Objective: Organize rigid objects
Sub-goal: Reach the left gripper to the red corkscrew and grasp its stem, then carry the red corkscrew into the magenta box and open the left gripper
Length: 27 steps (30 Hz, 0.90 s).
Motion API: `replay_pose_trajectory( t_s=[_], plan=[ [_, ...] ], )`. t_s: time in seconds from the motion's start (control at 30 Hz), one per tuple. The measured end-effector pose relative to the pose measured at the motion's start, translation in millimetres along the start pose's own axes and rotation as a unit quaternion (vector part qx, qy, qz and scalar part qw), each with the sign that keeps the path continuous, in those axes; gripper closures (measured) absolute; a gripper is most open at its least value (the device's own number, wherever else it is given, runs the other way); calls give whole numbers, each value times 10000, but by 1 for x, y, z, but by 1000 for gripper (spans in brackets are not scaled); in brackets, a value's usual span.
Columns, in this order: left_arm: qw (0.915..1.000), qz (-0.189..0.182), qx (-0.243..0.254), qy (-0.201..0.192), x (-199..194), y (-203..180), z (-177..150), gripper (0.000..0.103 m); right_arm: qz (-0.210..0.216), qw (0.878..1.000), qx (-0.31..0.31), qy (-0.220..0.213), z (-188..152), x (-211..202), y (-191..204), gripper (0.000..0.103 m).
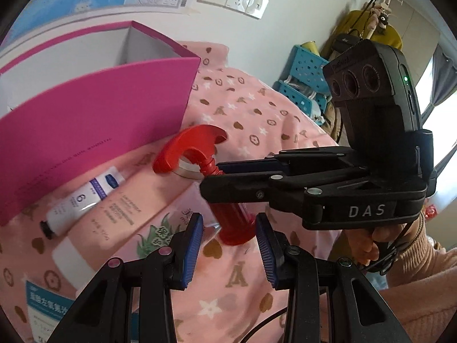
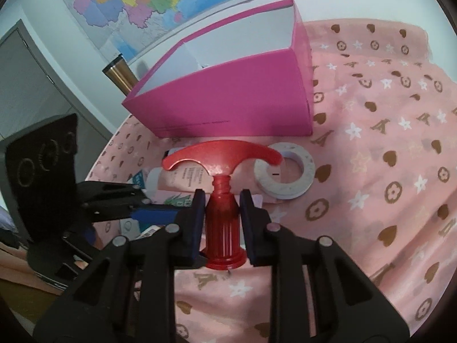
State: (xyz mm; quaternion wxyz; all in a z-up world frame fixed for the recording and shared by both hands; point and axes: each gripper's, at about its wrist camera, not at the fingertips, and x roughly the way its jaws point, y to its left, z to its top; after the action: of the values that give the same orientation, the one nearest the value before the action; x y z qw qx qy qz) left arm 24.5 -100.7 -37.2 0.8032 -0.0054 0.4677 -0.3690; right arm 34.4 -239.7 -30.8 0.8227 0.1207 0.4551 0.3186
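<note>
Red T-handled tool (image 2: 222,200): clamped at its ribbed barrel by right gripper (image 2: 222,223), seemingly for transfer to pink box (image 2: 228,103); left gripper (image 1: 228,243): unclenched, empty, alongside; tape roll (image 2: 288,180), tubes (image 1: 85,197): on patterned cloth (image 2: 371,171).

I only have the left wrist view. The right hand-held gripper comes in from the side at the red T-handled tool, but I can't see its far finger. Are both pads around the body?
Observer: Yes. In the right wrist view the right hand-held gripper has a blue pad on each side of the red T-handled tool, close against its ribbed body.
Operator: What is the white thing under the handle?
Observer: A white tape roll, lying flat on the pink cloth; the handle's right tip overlaps it.
Operator: Anything behind the pink box?
Observer: A metal tumbler stands at the pink box left rear corner.
Operator: Is the box empty?
Observer: Its floor is hidden; only white inner walls show.
</note>
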Motion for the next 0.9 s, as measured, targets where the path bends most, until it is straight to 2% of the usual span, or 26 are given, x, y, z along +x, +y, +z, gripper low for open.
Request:
replay_pose_trajectory(
  t_s=[0.33,0.47,0.67,0.9],
  plan=[
    [9999,97,-46,39,5,5,-2,65,-49,9992,244,310,-2,23,-12,74],
    [9999,100,-27,65,11,4,-2,65,-92,9993,114,357,-5,28,-11,76],
    [9999,98,-53,43,10,3,3,65,-80,9998,-3,159,-4,15,-6,76],
    [9981,35,282,-539,-21,-7,26,66,-34,9986,-374,-364,18,-23,20,76]
  ],
)
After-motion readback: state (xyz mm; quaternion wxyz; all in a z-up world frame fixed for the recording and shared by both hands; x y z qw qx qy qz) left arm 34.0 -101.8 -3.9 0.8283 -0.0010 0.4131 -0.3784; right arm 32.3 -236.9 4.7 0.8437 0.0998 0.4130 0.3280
